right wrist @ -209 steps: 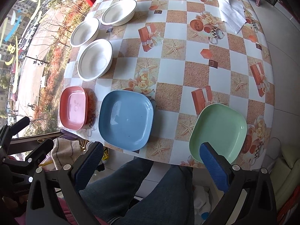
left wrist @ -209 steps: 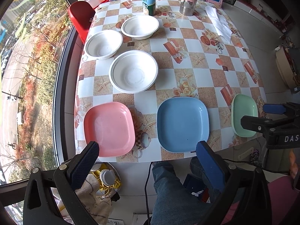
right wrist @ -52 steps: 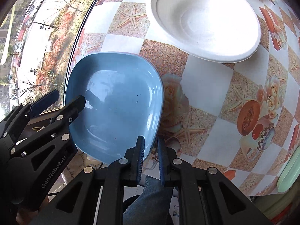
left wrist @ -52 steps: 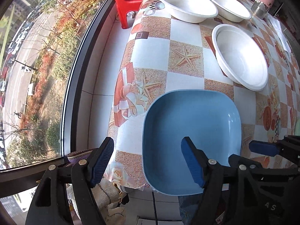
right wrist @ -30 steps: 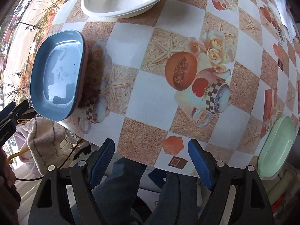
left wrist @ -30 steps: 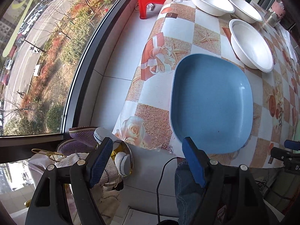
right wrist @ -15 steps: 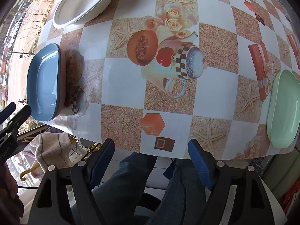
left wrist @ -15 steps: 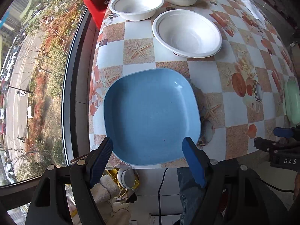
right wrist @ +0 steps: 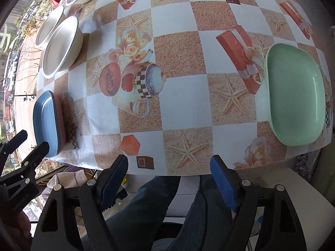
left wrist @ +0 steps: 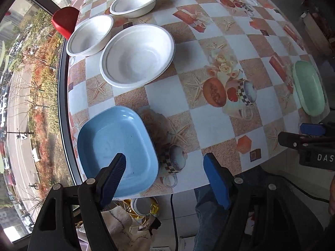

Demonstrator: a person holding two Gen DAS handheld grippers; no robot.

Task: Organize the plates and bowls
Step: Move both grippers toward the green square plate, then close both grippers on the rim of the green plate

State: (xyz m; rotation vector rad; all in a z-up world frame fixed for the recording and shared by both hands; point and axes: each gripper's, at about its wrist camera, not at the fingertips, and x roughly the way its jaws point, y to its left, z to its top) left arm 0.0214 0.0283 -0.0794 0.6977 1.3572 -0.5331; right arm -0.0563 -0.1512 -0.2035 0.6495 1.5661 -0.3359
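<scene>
We see the blue plate (left wrist: pixel 117 148) stacked on a pink plate (right wrist: pixel 61 117) at the table's (right wrist: pixel 184 104) near-left corner, green plate (right wrist: pixel 297 102) near right, three white bowls (left wrist: pixel 137 56) behind. Left gripper (left wrist: pixel 165 177) and right gripper (right wrist: pixel 169 179) both spread wide, holding nothing.

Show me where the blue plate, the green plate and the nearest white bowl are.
blue plate (left wrist: pixel 117 144): left wrist view, on its flat inner base.
green plate (right wrist: pixel 297 102): right wrist view, on its inner base.
nearest white bowl (left wrist: pixel 136 56): left wrist view, on its inside bottom.
</scene>
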